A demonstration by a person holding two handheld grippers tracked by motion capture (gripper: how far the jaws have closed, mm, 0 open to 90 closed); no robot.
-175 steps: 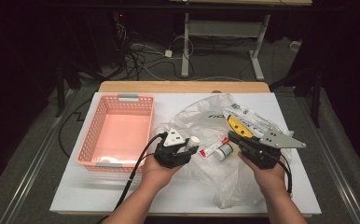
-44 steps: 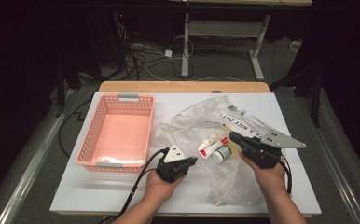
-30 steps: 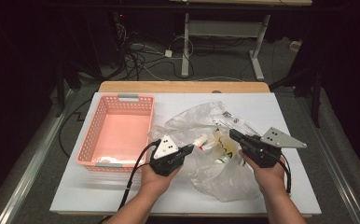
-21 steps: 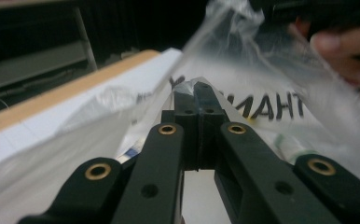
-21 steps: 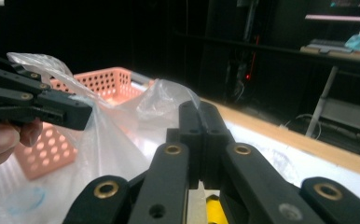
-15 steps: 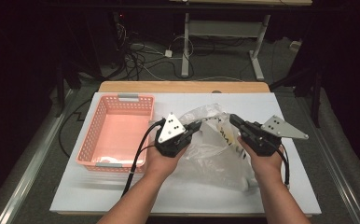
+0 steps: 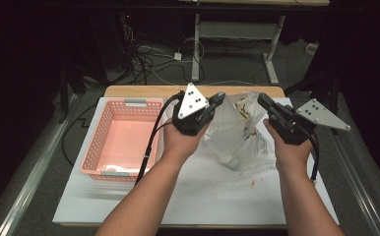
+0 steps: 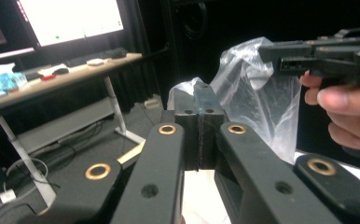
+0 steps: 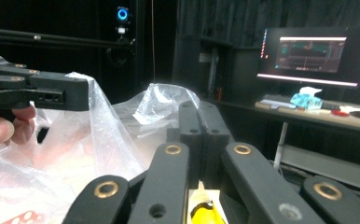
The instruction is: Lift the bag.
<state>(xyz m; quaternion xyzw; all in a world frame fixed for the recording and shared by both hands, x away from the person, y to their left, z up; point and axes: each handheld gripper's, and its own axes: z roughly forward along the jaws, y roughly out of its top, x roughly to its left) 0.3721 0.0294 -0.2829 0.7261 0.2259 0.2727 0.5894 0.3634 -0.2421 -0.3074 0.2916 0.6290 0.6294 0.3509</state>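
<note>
A clear plastic bag (image 7: 237,135) hangs above the white table top (image 7: 203,196), held up by its top edge at two points. My left gripper (image 7: 219,98) is shut on the bag's left edge; in the left gripper view its jaws (image 8: 199,89) pinch the film, and the bag (image 8: 257,93) stretches toward the right gripper (image 8: 318,58). My right gripper (image 7: 262,98) is shut on the bag's right edge, and its closed jaws (image 9: 198,109) pinch the film. A small yellow item (image 9: 201,212) and a pale lump (image 7: 227,157) lie in the sagging bag (image 9: 103,140).
A pink plastic basket (image 7: 92,142) stands on the left part of the table, beside the left forearm. Past the far wooden edge (image 7: 143,90) are cables and desk legs on the floor. A desk with monitors (image 9: 308,56) stands in the dark background.
Both hands have risen from the table top and carried the bag's top edge up with them. The bag, flat on the table before, now hangs between the grippers.
</note>
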